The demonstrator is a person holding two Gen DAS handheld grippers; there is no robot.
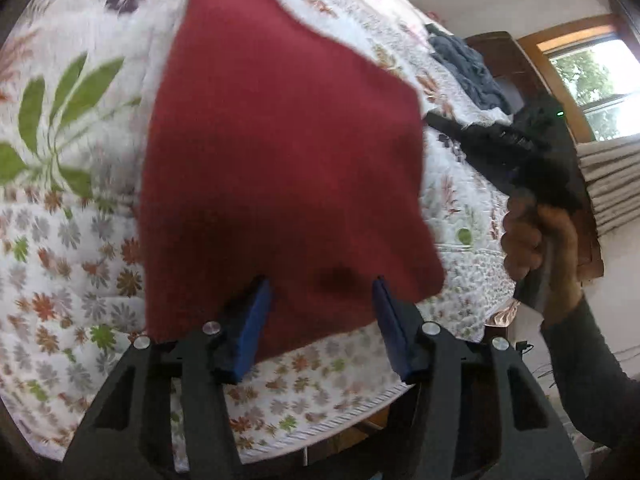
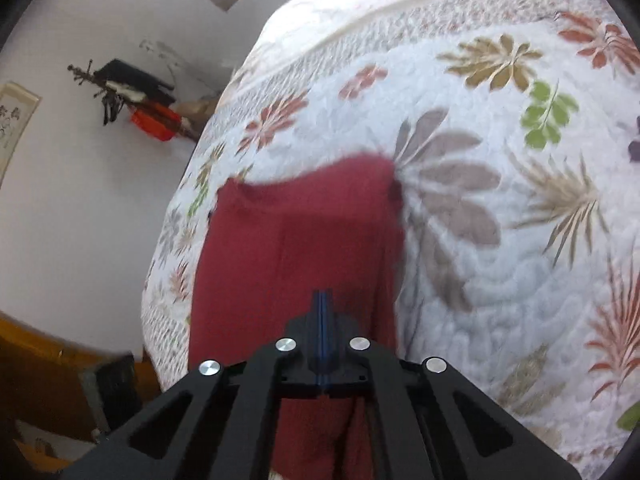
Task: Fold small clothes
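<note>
left hand-held gripper agape | right hand-held gripper pinching red cloth | quilt beneath

A dark red cloth of plain, slightly fuzzy fabric was seen spread over the floral quilt, near the bed's edge. In the left wrist view it was laid as a broad, roughly four-sided panel. In the right wrist view, lengthwise folds were seen along the cloth.
</note>
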